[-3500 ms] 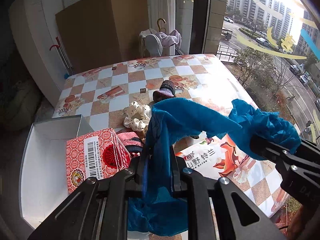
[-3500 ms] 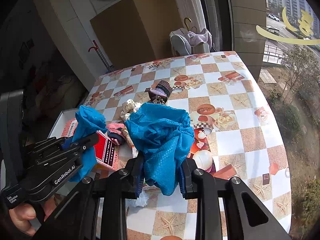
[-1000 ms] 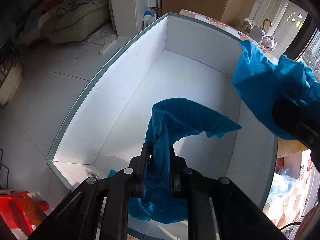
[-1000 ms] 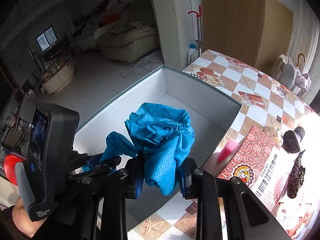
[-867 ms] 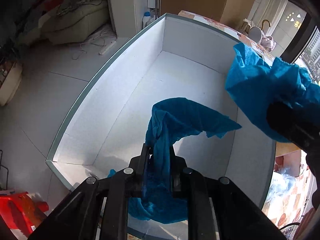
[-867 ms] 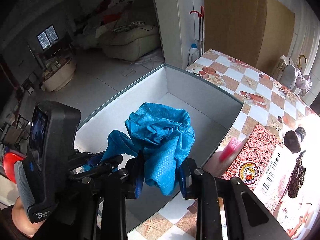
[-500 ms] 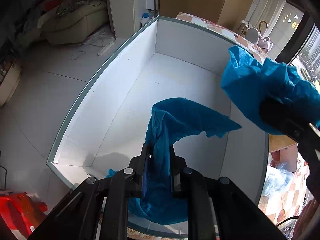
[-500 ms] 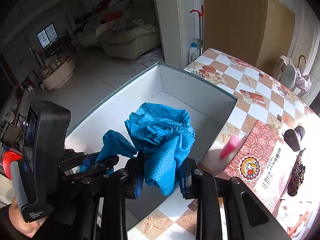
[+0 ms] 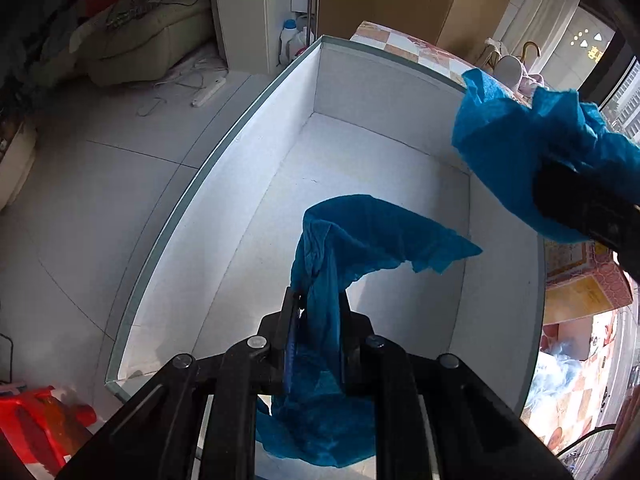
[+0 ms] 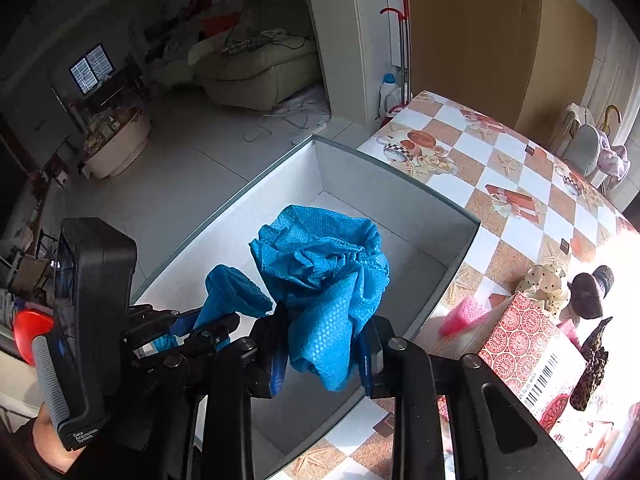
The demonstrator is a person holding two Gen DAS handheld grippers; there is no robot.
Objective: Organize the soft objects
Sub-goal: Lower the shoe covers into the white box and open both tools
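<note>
The left gripper (image 9: pixel 316 300) is clamped on a thin fold of blue cloth (image 9: pixel 360 236), and the right gripper (image 10: pixel 322 340) is clamped on a bunched blue cloth (image 10: pixel 324 268). Both bundles hang over the open white box (image 9: pixel 224 160), which stands at the table's (image 10: pixel 520 168) near-left corner, partly over its edge. The box floor looks bare.

The step in hand appears to be the drop into the box. To do it well, bring each gripper in over the middle of the floor, clear of the walls, since the left cloth's tail trails back toward the near wall and could drape over the rim. Lower before letting go, so the light fabric falls straight instead of drifting. Open one gripper at a time; thin cloth may cling to a pad, so a small shake may be needed. The red box (image 10: pixel 532 352), pink item (image 10: pixel 464 312) and scrunchies (image 10: pixel 548 284) wait along the box's right side.
</note>
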